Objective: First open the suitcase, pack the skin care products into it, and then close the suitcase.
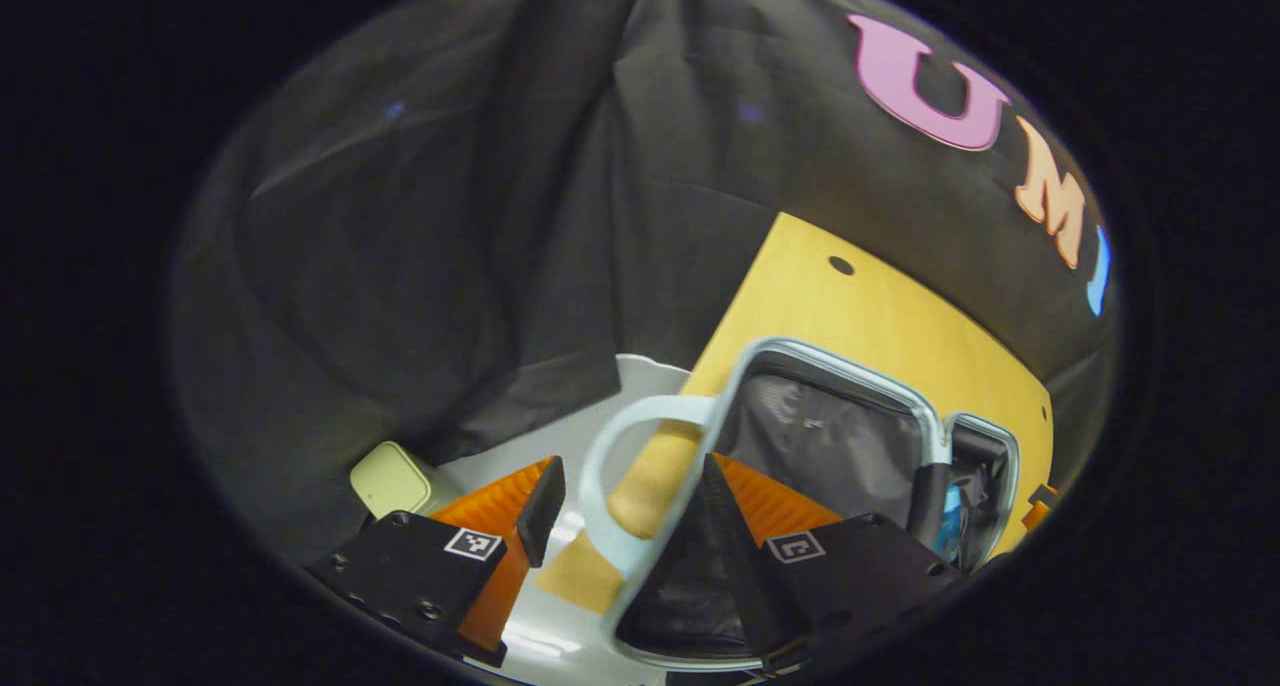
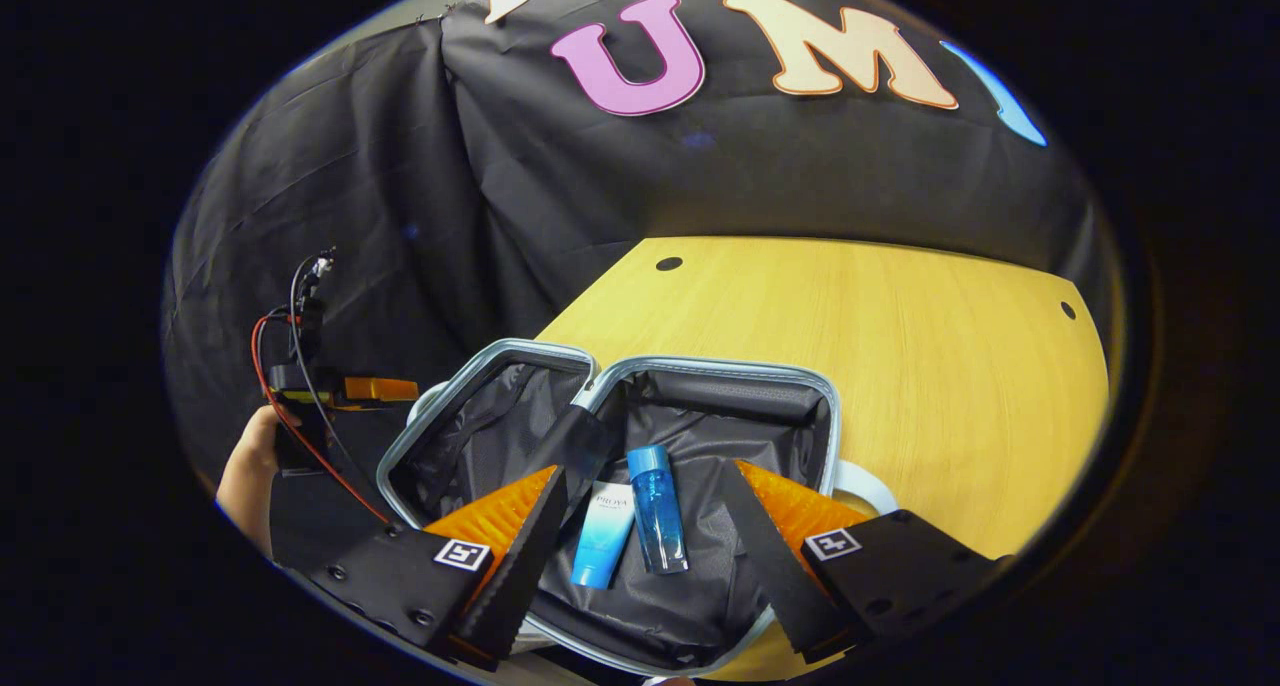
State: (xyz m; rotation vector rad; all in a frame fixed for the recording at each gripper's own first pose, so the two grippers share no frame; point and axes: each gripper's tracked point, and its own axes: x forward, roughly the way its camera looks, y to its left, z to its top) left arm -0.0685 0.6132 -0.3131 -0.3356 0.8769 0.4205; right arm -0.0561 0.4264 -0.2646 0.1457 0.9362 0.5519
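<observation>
The pale blue suitcase lies open on the wooden table, dark lining showing in both halves. A blue bottle and a blue-and-white tube lie side by side in its right half. My right gripper hovers open just above them, holding nothing. The left half stands tilted up. Its pale loop handle and rim sit between the fingers of my open left gripper, the rim close against the right finger. A hand holds the left gripper at that half's outer side.
The wooden table stretches bare to the right and behind the suitcase. The right half's white handle sticks out toward the table. A pale green boxy object sits low beside a white surface, off the table's left edge.
</observation>
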